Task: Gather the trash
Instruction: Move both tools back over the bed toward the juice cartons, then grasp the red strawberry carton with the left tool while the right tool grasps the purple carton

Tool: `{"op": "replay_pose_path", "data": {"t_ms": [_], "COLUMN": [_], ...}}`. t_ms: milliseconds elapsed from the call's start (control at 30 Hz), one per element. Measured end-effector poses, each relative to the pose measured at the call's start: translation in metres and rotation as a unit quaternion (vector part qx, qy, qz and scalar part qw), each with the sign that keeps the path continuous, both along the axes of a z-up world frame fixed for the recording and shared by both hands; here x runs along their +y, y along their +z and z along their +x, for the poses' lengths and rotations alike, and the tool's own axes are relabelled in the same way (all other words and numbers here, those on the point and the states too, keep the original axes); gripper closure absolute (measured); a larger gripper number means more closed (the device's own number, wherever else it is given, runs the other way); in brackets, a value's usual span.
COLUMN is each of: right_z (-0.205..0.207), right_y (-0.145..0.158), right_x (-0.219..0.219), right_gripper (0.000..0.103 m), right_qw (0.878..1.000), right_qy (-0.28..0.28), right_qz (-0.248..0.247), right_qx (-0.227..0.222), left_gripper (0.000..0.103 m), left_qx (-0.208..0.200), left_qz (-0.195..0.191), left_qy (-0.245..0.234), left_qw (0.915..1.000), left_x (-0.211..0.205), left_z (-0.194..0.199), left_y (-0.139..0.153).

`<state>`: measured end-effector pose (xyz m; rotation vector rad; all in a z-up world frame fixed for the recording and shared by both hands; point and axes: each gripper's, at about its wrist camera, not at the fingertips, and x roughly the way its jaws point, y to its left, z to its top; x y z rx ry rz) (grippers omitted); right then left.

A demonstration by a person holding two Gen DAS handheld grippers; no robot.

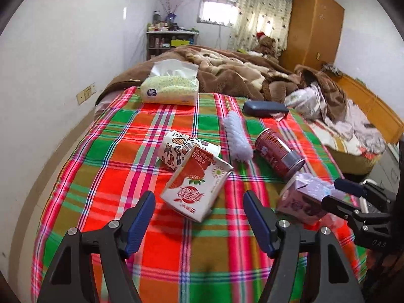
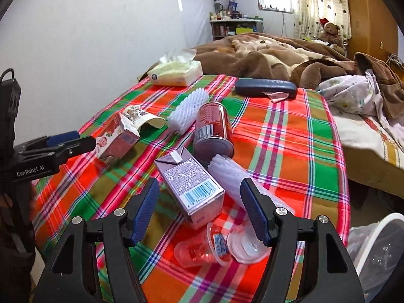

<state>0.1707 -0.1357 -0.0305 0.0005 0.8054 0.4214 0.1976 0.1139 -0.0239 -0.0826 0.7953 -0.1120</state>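
Note:
A red-and-white drink carton (image 1: 199, 184) lies on the plaid cloth (image 1: 121, 151). Its near end sits between the fingers of my left gripper (image 1: 197, 202), which is open and not touching it. A purple carton (image 2: 192, 184) lies between the fingers of my right gripper (image 2: 199, 192), also open, with a gap on each side. From the left wrist view the right gripper (image 1: 330, 192) straddles the purple carton (image 1: 300, 197). More trash lies around: a paper cup (image 1: 176, 149), a red can (image 2: 213, 128), a white foam sleeve (image 2: 188, 111), and clear plastic cups and lids (image 2: 214, 247).
A tissue pack (image 1: 171, 85) and a dark glasses case (image 2: 265, 87) lie farther back on the cloth, before a brown blanket (image 2: 265, 53). A white bin with a clear liner (image 2: 373, 250) stands off the bed's corner at lower right. A white wall runs along the left.

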Motion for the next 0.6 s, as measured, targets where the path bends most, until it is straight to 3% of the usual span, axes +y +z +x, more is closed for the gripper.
{"op": "replay_pose_path", "data": {"t_ms": [300,600], "right_z": [0.013,0.019], "right_y": [-0.009,-0.019], "right_x": [0.016,0.026], "right_gripper": [0.035,0.035], "right_qw": [0.999,0.999], "right_qy": [0.024,0.033], "right_qz": [-0.008,-0.015], "right_qx": [0.02,0.04], "left_gripper": [0.031,0.031], "left_qx": [0.018,0.051], "left_qz": [0.042,0.037], "left_qy": [-0.039,-0.048], "left_qw": [0.9982,0.9969], "left_x": [-0.009,-0.007], "left_z": [0.034,0.051], "left_y": [-0.016,-0.039]}}
